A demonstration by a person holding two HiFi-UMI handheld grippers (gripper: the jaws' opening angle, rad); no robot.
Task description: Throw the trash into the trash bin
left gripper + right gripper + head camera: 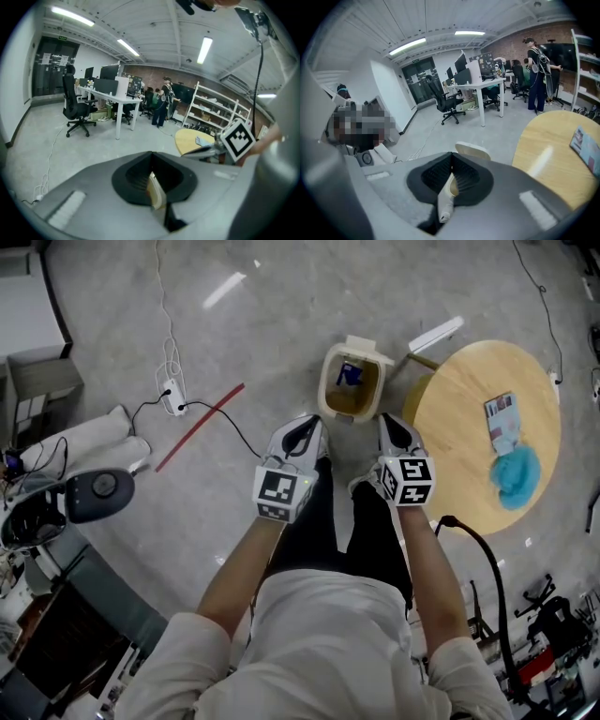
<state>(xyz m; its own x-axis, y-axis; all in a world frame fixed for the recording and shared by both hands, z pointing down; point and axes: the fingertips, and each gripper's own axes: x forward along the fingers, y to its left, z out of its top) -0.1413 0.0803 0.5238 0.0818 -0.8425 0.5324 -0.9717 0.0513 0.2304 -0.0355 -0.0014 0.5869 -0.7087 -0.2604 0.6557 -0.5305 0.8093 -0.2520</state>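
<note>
- A cream trash bin (327, 382) stands open-topped on the grey floor (281, 324), just in front of the person's feet and just beside a round wooden table (469, 399).
- Inside the bin lies a blue piece of trash (350, 374), against the far wall above a brownish bottom. What else is in there cannot be made out.
- The table carries a printed packet (502, 422) and, close by it, a blue fluffy cloth (517, 474); neither is in a container.
- The left gripper (305, 432) has its jaws brought fully together. Its own view (151, 161) shows the black pads meeting at the tip with nothing caught between them.
- The right gripper (394, 427) is likewise closed and empty. In its own view (451, 161) the pads meet, and the bin's pale rim (472, 150) shows just past the tip, with the table (553, 154) to the right.
- Neither gripper touches the bin, the trash or the table.
- Both bare forearms (246, 563) reach forward side by side, the grippers parallel and tilted forward and downward.
- From the head view, the tips lie just short of the bin's near rim, one on each side of it.
- The marker cube (281, 491) on each gripper faces up toward the head camera.
</note>
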